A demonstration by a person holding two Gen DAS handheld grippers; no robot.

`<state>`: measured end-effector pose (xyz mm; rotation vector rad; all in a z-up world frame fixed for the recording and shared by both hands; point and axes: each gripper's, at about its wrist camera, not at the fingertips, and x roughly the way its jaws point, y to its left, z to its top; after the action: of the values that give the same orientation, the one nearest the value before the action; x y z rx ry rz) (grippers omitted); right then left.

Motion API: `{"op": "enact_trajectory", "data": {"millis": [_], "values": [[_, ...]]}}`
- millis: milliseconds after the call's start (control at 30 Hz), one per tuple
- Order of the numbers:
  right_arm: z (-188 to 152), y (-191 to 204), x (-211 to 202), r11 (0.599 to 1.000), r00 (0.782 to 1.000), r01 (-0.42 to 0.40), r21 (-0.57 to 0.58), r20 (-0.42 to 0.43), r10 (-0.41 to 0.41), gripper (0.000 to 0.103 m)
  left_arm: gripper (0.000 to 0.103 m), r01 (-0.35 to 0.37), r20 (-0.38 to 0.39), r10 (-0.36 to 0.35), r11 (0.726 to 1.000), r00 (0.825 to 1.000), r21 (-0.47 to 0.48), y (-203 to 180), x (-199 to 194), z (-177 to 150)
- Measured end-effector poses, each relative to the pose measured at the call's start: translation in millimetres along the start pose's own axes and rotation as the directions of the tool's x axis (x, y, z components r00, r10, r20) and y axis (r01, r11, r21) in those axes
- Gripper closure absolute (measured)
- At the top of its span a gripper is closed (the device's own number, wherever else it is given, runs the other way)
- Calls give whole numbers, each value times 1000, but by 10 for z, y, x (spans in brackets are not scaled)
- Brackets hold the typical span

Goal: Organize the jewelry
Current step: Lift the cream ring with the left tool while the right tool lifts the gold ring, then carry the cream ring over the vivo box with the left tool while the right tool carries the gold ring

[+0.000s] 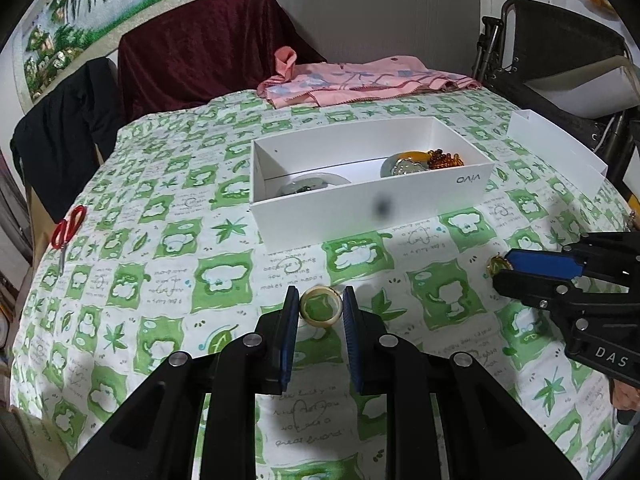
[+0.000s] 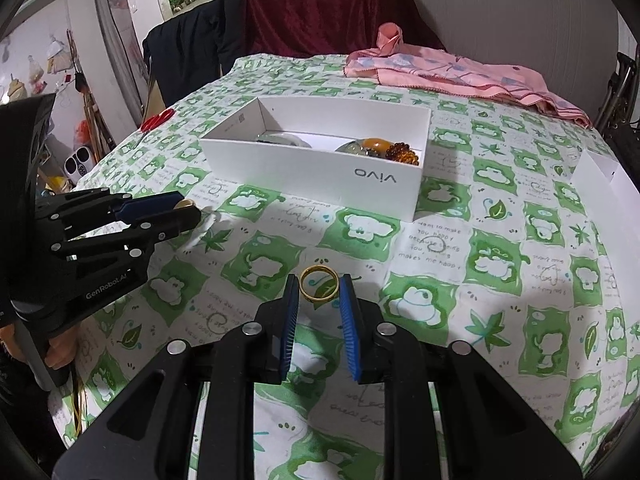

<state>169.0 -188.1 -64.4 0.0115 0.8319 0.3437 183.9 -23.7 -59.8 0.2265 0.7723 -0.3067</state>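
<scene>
My left gripper point(image 1: 321, 300) is shut on a cream, wide-banded ring point(image 1: 321, 306), held between its blue pads just above the green-and-white tablecloth. My right gripper point(image 2: 320, 288) is shut on a thin gold ring point(image 2: 320, 283), held the same way; it also shows in the left wrist view point(image 1: 498, 267) at the right. The left gripper shows at the left of the right wrist view point(image 2: 188, 208). An open white box point(image 1: 360, 204) marked "vivo" stands beyond both grippers. It holds pale jade pieces point(image 1: 310, 184), an amber piece point(image 1: 412, 157) and brown beads point(image 1: 446, 160).
Red scissors point(image 1: 68, 230) lie at the table's left edge. A pink cloth point(image 1: 360, 82) lies at the far side. A white box lid point(image 1: 556, 148) sits at the right. A dark red draped chair point(image 1: 200, 48) and a black folding chair point(image 1: 560, 52) stand behind the table.
</scene>
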Motion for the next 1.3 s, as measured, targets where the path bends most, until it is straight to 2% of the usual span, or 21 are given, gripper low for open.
{"op": "enact_trajectory", "data": {"millis": [267, 500, 833, 1033, 1300], "values": [[-96, 31, -140, 1000, 999, -14, 27, 32, 13, 83, 81, -15, 13, 15, 1000, 1000, -16, -26, -137, -106], [-210, 48, -292, 998, 998, -24, 61, 60, 21, 83, 81, 5, 30, -3, 998, 1000, -62, 0, -319, -259], [-353, 106, -414, 997, 997, -37, 75, 66, 32, 83, 81, 6, 1, -6, 997, 1000, -71, -38, -447, -443], [-467, 106, -530, 995, 997, -41, 90, 75, 35, 83, 81, 26, -8, -27, 992, 1000, -124, 50, -560, -526], [-631, 103, -637, 995, 997, -23, 98, 75, 15, 83, 81, -16, 3, 17, 986, 1000, -168, 237, -780, -589]]}}
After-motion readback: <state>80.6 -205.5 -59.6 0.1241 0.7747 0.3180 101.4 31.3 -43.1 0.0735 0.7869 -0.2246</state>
